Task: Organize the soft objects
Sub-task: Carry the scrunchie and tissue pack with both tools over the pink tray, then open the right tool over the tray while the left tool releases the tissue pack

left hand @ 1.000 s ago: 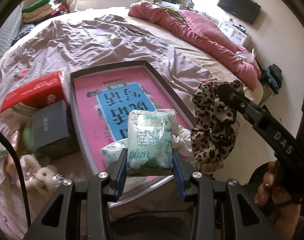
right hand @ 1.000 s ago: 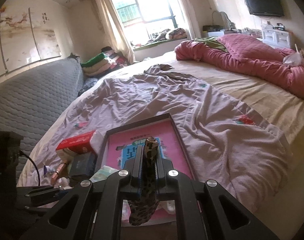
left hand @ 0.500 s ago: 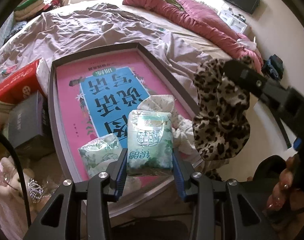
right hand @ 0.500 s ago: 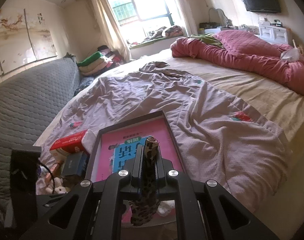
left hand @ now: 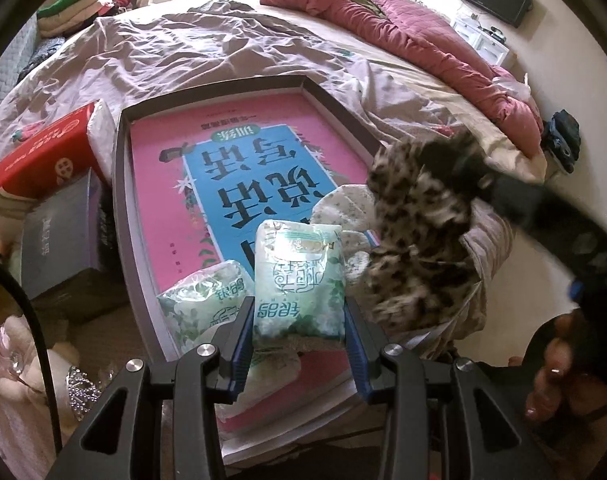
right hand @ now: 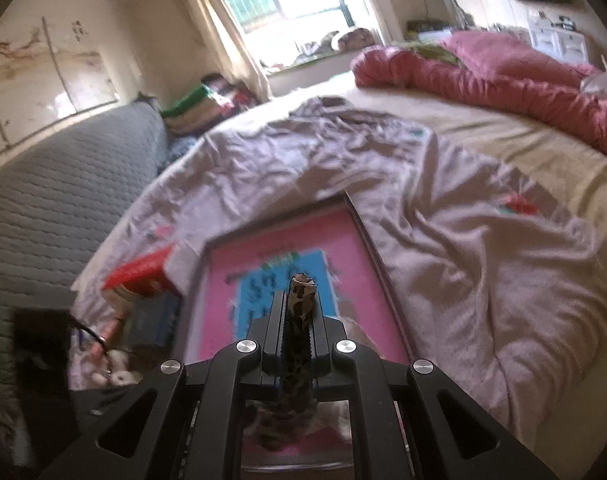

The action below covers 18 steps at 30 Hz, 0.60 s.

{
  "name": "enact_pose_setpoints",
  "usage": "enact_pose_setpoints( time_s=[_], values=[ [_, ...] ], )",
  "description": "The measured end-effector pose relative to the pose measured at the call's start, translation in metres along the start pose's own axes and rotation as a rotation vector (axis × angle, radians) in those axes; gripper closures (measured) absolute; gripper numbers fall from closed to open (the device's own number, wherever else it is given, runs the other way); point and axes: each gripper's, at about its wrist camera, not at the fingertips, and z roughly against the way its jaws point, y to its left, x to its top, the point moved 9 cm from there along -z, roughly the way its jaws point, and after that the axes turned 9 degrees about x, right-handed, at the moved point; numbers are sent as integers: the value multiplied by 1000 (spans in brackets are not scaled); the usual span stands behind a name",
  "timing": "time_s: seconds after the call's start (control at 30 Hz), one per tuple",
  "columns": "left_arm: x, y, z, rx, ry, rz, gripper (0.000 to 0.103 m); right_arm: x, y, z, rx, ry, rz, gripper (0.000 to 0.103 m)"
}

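Note:
My left gripper (left hand: pixel 298 312) is shut on a pale green tissue pack (left hand: pixel 297 280), held upright over the near end of a shallow dark-rimmed box (left hand: pixel 121 184) lined with a pink and blue sheet. A second green tissue pack (left hand: pixel 201 300) and a white floral cloth (left hand: pixel 343 216) lie inside the box's near end. My right gripper (right hand: pixel 299 300) is shut on a leopard-print cloth (right hand: pixel 299 320), which hangs down over the box's right near corner, where the left wrist view shows the leopard-print cloth (left hand: pixel 419 240) blurred.
A red tissue box (left hand: pixel 43 152) and a dark grey box (left hand: pixel 59 240) lie left of the shallow box. A plush toy (left hand: pixel 27 372) and beaded trinket sit at the near left. Behind spreads a rumpled mauve sheet (left hand: pixel 183 40) and a red quilt (left hand: pixel 403 32).
Both grippers have sunk toward the box with their loads. The leopard cloth has swung lower and closer to the box's right edge. Neither grip has altered.

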Motion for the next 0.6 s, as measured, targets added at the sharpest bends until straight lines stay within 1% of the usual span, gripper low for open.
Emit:
enact_pose_setpoints(
  time_s=[0.17,0.4,0.47,0.6],
  values=[
    [-1,-1,0,0,-7,-9,62,-16,-20,-12,-65,47,-2,94],
    [-1,-3,-2,10,-8,-24,61,-24,-37,-15,-132,67,30,94],
    [-1,-4,-3,9,-9,-26,61,-23,-39,-18,-131,63,31,91],
    [0,-4,-3,4,-9,-19,61,-22,-43,-21,-127,47,14,91]
  ],
)
